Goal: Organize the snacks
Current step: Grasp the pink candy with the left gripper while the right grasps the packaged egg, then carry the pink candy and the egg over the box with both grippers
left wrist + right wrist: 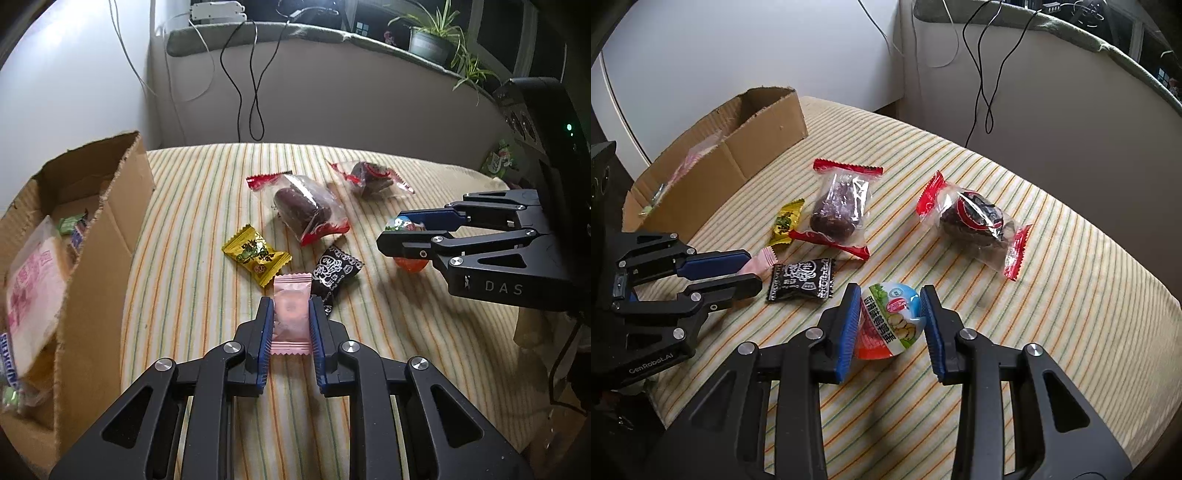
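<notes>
My left gripper (291, 308) is shut on a pink wrapped candy (291, 315) that lies on the striped tablecloth (207, 206); it also shows in the right wrist view (748, 267). My right gripper (890, 299) is shut on a round orange snack cup (890, 321) with a printed lid, seen in the left wrist view too (410, 243). A yellow candy (256, 254), a black candy (332, 273) and two clear red-edged cake packets (306, 206) (371, 179) lie on the cloth. A cardboard box (99, 236) with several snacks stands at the left.
A wall and a ledge with hanging cables (251, 92) and a potted plant (432, 40) stand behind the table. The table's right edge (1167, 302) curves close to the right cake packet (979, 221).
</notes>
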Available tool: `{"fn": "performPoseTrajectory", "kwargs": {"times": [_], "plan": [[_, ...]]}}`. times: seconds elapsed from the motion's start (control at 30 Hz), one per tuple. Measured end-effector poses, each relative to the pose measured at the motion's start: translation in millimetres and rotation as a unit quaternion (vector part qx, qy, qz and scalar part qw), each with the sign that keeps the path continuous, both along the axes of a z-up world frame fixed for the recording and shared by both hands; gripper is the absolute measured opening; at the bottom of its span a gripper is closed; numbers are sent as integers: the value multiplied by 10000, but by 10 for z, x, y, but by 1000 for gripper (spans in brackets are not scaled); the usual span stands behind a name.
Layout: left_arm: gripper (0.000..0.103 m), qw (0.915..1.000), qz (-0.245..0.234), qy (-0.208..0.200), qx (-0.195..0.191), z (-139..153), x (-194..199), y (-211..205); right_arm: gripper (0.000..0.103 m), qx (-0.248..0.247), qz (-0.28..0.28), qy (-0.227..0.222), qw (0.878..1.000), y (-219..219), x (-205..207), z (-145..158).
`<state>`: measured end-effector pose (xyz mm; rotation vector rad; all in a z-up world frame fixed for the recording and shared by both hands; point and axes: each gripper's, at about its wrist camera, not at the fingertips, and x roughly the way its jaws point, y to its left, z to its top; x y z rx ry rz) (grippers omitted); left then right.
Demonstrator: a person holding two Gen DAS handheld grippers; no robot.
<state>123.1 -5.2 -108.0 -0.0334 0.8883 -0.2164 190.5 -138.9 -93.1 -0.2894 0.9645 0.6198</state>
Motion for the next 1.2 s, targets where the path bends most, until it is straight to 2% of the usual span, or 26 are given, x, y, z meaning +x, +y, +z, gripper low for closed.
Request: {"fn": "performPoseTrajectory", "kwargs": {"times": [0.37, 0.63, 1.2], "plan": [[18, 9988, 158, -469, -44, 345, -274, 105, 34, 73, 62, -288, 9995, 74, -250, 307], [18, 9966, 402, -712, -42, 499, -451, 334, 34, 112, 243, -519, 9983, 244, -424, 535], [18, 9889, 1155, -932, 32, 651, -680, 1116, 34, 230, 776, -747, 9939, 1048, -414, 752]]}}
